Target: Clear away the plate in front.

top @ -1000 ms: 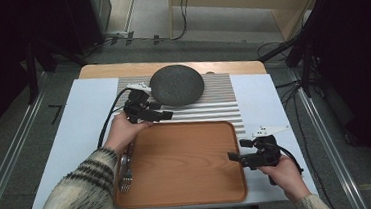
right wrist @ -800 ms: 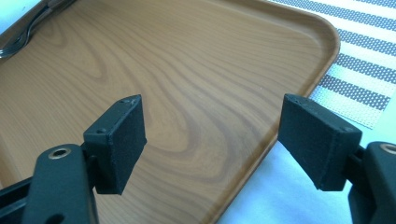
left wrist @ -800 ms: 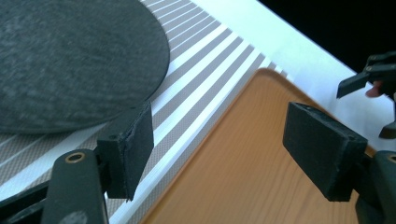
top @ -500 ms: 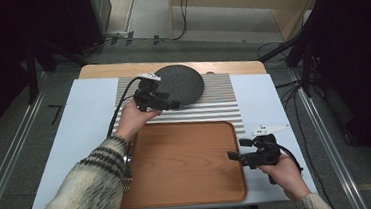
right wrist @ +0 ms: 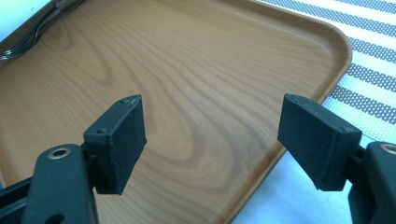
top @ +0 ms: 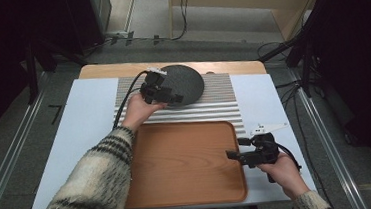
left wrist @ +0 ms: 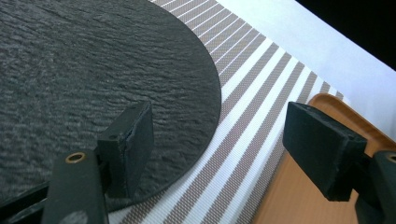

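A wooden tray (top: 183, 165) lies at the near middle of the table, on a pale blue-white cover (top: 82, 122). Its far edge meets a striped placemat (top: 223, 96) that runs across the table behind it. A dark round slate plate (top: 184, 82) lies flat on the far part of that placemat, well apart from the tray. In the right gripper view, metal cutlery (right wrist: 28, 37) lies along the tray's far left edge; what pieces they are cannot be told. Nothing stands between the plate and the tray but bare placemat.

The plate is round and so has no long axis. It lies level, face up, with its rough surface showing in the left gripper view (left wrist: 93, 70).

The left gripper (top: 175, 97) is at the plate's near left rim, pointing across the table towards the right. Its jaws stand wide apart. In the left gripper view one jaw sits over the slate surface and the other over the placemat near the tray's corner, so the plate's edge passes between them. Whether either pad touches the plate cannot be told; nothing is clamped.

The right gripper (top: 232, 151) is held over the tray's right edge, pointing left. Its jaws are likewise wide, with nothing between them.
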Available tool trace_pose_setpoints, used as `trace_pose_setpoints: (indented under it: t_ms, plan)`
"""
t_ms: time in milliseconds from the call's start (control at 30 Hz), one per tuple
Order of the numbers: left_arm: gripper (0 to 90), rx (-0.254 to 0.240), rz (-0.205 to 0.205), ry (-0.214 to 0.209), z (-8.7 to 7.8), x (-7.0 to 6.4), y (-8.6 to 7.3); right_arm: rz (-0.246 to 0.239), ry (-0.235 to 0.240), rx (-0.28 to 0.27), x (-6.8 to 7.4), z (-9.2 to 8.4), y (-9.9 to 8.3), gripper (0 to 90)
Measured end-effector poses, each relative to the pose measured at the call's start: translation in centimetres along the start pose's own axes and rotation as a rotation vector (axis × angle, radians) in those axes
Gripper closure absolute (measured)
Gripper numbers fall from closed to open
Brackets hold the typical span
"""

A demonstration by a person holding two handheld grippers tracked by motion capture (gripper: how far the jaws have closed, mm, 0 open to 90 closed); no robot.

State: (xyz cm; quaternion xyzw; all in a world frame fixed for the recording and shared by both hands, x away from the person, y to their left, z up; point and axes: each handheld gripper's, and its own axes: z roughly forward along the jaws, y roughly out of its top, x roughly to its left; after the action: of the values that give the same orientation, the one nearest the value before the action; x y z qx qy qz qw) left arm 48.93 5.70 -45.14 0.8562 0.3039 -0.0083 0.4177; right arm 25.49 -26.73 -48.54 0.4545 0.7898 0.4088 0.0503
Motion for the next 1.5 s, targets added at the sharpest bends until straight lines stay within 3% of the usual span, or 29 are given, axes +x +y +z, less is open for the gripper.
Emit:
trace_pose_setpoints:
  t_ms: [133,300,400,567,700,833,1033,1200,1367,1500]
  plan:
    - [25.0,0.0,0.046,0.027,0.7,0.1,0.2,0.012,-0.001,-0.002,-0.3,0.0,0.0,21.6]
    - [24.8,-0.006,0.077,0.011,1.7,0.3,0.7,0.008,0.002,-0.003,-0.2,-0.1,-0.1,21.6]
    - [26.9,0.013,0.14,0.026,2.2,0.2,0.8,0.014,-0.002,-0.001,-0.3,-0.3,-0.4,21.6]
    - [29.6,0.059,0.34,0.058,2.3,-0.3,0.6,0.032,-0.014,-0.008,-0.5,-0.8,-1.0,21.6]
    - [30.7,0.057,0.446,0.071,2.4,-0.5,0.3,0.046,-0.026,-0.012,-0.6,-1.3,-1.6,21.6]
    - [30.7,0.071,0.564,0.112,2.7,-1.0,-0.2,0.053,-0.034,-0.007,-0.5,-1.5,-1.9,21.6]
    - [31.5,0.088,0.697,0.16,2.9,-1.6,-0.8,0.048,-0.027,0.001,-0.3,-1.1,-2.1,21.6]
    - [32.3,0.084,0.767,0.199,3.4,-1.9,-1.1,0.049,-0.029,0.001,-0.4,-1.0,-2.1,21.6]
    - [33.6,0.093,0.856,0.208,4.2,-2.2,-2.1,0.048,-0.028,0.002,-0.5,-1.0,-2.0,21.6]
    - [39.5,0.091,0.908,0.286,4.7,-1.9,-2.9,0.045,-0.027,0.002,-0.5,-0.9,-2.0,21.6]
